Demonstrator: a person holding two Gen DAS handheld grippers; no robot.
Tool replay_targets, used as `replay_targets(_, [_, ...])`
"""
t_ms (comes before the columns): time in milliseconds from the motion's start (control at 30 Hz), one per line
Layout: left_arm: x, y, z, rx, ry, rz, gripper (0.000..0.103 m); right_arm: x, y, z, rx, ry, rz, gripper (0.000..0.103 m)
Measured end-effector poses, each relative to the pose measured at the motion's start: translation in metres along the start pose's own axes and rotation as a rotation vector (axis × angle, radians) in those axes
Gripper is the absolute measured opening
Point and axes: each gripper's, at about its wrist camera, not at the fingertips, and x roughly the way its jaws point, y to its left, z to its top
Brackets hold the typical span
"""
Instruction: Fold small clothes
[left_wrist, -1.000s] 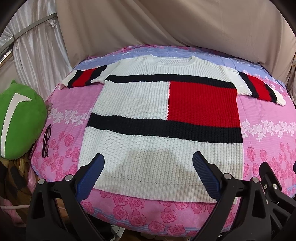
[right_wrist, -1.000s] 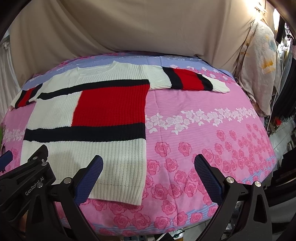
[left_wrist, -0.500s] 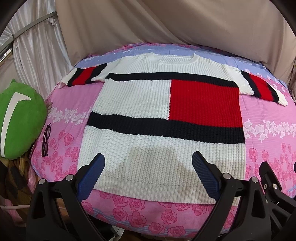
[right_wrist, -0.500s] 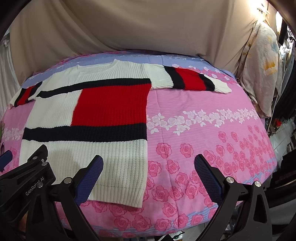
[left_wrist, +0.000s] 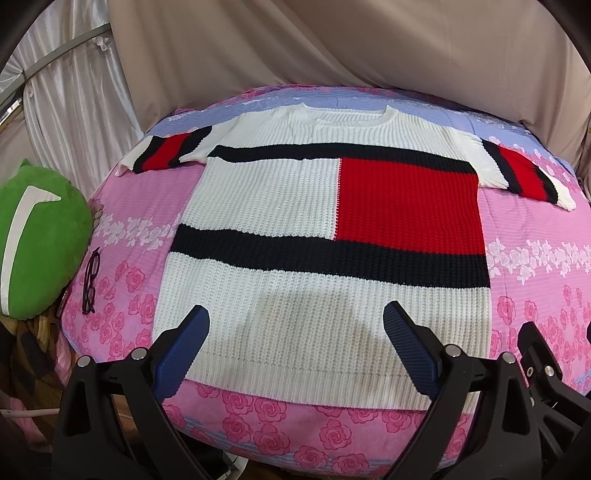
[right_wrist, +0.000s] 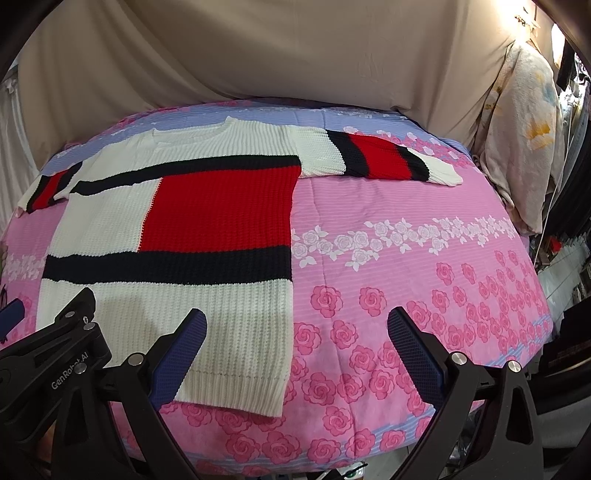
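A knitted sweater (left_wrist: 295, 229), white with black bands and a red block, lies flat and face up on the pink floral bed, sleeves spread to both sides. It also shows in the right wrist view (right_wrist: 192, 236). My left gripper (left_wrist: 295, 332) is open and empty, hovering over the sweater's bottom hem. My right gripper (right_wrist: 297, 334) is open and empty, over the sweater's lower right corner and the bare sheet beside it. The right sleeve (right_wrist: 384, 162) lies stretched toward the right.
The pink rose bedsheet (right_wrist: 424, 266) covers the bed. A green plush cushion (left_wrist: 37, 236) and a pair of glasses (left_wrist: 90, 280) sit at the bed's left edge. Beige curtains hang behind. Hanging clothes (right_wrist: 524, 147) stand at the right.
Both grippers have moved slightly forward and down toward the sweater's hem. The sweater has not moved. Both grippers stay open.
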Motion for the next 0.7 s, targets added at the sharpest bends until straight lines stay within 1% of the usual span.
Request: replay_targets(700, [0.0069,-0.0001,0.003,0.0,0.017,0.007,0.093,0.0058,0.0048,0.0029,-0.011,0.011,0.0,0.098])
